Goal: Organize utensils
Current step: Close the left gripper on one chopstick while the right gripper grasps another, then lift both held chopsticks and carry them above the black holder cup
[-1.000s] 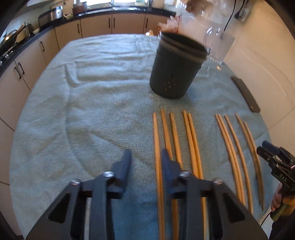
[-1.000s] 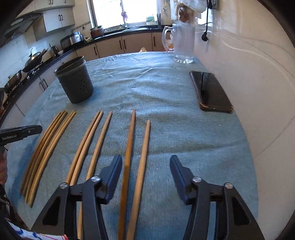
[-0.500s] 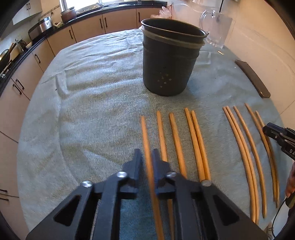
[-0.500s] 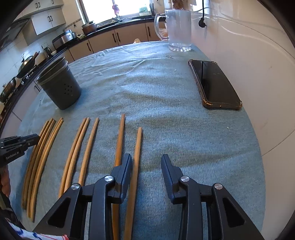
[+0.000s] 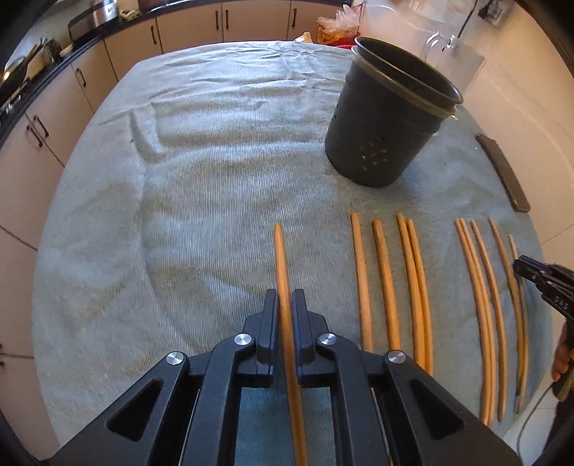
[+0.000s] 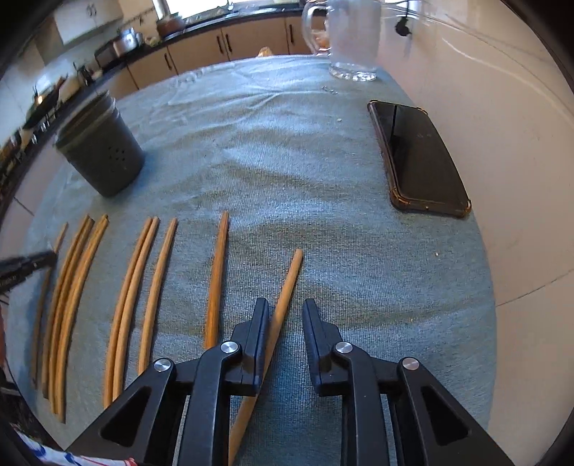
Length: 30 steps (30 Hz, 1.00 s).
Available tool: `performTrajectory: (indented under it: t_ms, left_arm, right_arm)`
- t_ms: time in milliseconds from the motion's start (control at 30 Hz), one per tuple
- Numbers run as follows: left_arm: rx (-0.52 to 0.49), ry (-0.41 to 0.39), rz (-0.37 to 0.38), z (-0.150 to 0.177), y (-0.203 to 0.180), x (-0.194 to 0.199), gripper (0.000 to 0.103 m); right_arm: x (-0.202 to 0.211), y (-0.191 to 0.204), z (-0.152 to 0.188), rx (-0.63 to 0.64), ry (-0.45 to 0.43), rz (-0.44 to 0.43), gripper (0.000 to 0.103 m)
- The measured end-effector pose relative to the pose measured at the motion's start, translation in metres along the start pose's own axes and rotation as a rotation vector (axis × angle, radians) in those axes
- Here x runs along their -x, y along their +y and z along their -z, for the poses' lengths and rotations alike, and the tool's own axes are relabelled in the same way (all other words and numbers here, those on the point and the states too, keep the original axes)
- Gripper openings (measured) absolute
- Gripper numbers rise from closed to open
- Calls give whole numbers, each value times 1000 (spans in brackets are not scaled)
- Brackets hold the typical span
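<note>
Several wooden chopsticks lie in a row on a grey-green towel [image 5: 201,186]. My left gripper [image 5: 285,308] is shut on the leftmost chopstick [image 5: 281,258], which now stands apart from the others [image 5: 362,286]. My right gripper [image 6: 285,319] is partly closed around the rightmost chopstick [image 6: 287,283]; the stick leans against the left finger and a gap stays on the right. A dark perforated utensil holder [image 5: 387,122] stands upright beyond the row, also in the right wrist view [image 6: 102,150]. My right gripper's tip [image 5: 538,276] shows at the left view's right edge.
A black phone [image 6: 416,157] lies on the towel near the wall at right. A glass pitcher [image 6: 353,39] stands at the far right corner. Kitchen cabinets [image 5: 186,28] run along the far and left sides.
My left gripper closed on the leftmost chopstick and drew it away from its neighbours. My right gripper narrowed around the rightmost chopstick, which is now skewed.
</note>
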<state>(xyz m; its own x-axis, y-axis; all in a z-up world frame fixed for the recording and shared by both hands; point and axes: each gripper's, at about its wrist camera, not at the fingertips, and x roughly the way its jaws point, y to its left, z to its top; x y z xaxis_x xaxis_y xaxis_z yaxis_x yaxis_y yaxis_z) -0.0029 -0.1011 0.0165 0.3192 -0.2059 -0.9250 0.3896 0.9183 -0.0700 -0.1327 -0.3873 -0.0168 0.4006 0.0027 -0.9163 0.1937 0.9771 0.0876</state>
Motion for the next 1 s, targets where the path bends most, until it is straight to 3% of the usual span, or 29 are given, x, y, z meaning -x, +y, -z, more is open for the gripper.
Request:
performTrajectory:
  t_ms: [167,267,400,567,733,1000]
  left_arm:
    - [-20,4,-11,-14,-8,-6,7]
    - [-27,-11,-19,-17,-10,-7,7]
    - [-9,-50,-39,-12,-9,0,6]
    - [14,-167,-42,3,-4,44,6]
    - [34,-287,6,24,0,103,6]
    - [-7,-453,32,63,-17,179,6]
  right_arm:
    - [-7,9,-13,46,39,30,20]
    - [-10,14,-16,69,26,41,10]
    - [-7,19,-11,78,-17,33,6]
    - [27,16,-4,47,-135,-23,6]
    - [76,20,6,43,-268,-62,6]
    - [143,35,28,56,-431,-113,6]
